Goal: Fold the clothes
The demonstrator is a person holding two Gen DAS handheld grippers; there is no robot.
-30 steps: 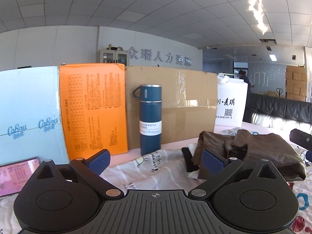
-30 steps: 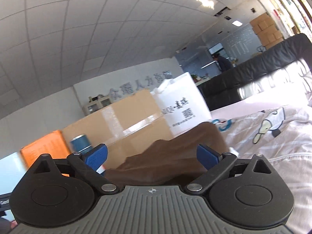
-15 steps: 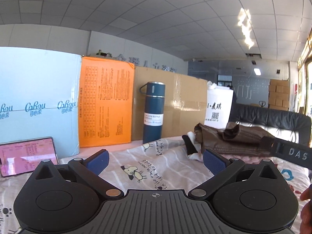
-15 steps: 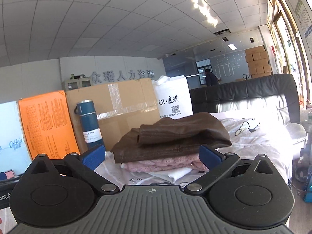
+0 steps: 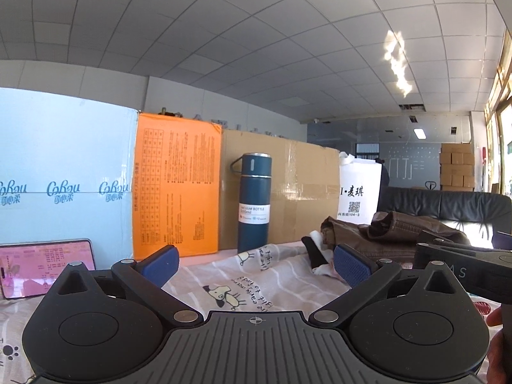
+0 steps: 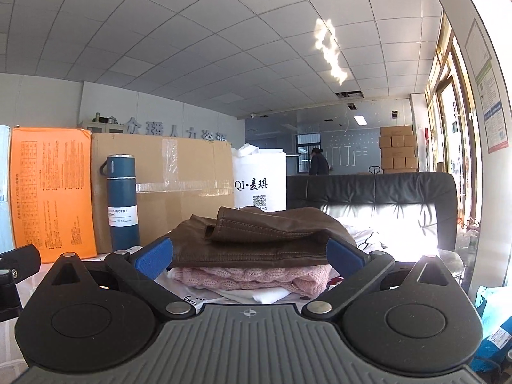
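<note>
A folded brown leather garment (image 6: 265,236) lies on top of a pink knit sweater (image 6: 256,276) and white clothes, as a stack on the printed sheet. My right gripper (image 6: 249,251) is open and empty, level with the stack and just in front of it. My left gripper (image 5: 254,262) is open and empty over the printed sheet (image 5: 243,275), left of the stack. The brown garment (image 5: 393,233) shows at the right in the left wrist view, with the right gripper's body (image 5: 464,265) in front of it.
A blue vacuum bottle (image 5: 253,201) stands at the back before a cardboard box (image 5: 297,188), an orange box (image 5: 176,182) and a pale blue box (image 5: 64,179). A phone (image 5: 41,267) leans at the left. A white bag (image 6: 260,182) and black sofa (image 6: 371,198) are behind.
Both grippers have pulled back from the stack and levelled out. The brown garment that filled the right wrist view now lies folded on the stack, apart from the fingers.
</note>
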